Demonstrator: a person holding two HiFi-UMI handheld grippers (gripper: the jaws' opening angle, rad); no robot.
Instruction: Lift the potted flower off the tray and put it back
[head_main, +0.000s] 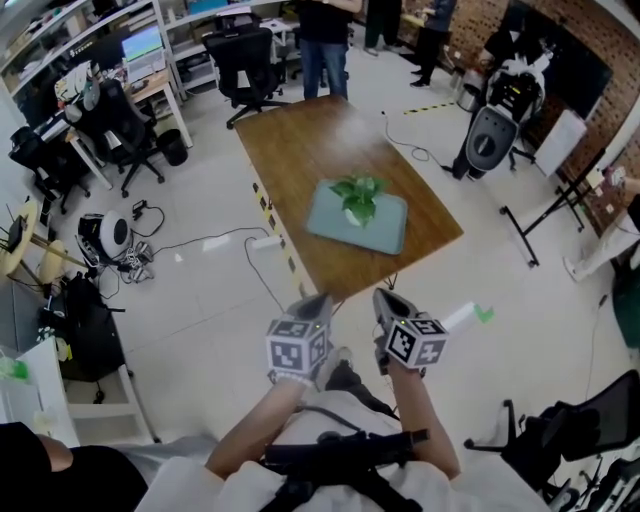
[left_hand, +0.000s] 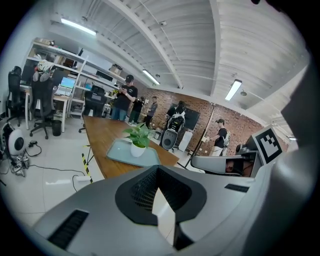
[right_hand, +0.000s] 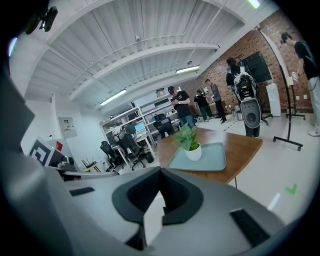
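The potted flower (head_main: 357, 201), green leaves in a small white pot, stands upright on a pale green tray (head_main: 385, 235) near the front end of a wooden table (head_main: 300, 145). Both grippers are held close to the person's body, short of the table's near edge and well apart from the plant. My left gripper (head_main: 318, 303) and right gripper (head_main: 388, 300) are both shut with nothing between their jaws. The left gripper view has the flower (left_hand: 138, 141) and tray (left_hand: 118, 151) ahead beyond the shut jaws (left_hand: 158, 169). The right gripper view shows the flower (right_hand: 191, 143) on the tray (right_hand: 212, 159) past its shut jaws (right_hand: 160, 170).
Several people stand beyond the table's far end (head_main: 324, 40). Office chairs (head_main: 243, 62) and desks line the left and back. A dark wheeled machine (head_main: 490, 135) stands to the right of the table. Cables and a white device (head_main: 105, 238) lie on the floor at left.
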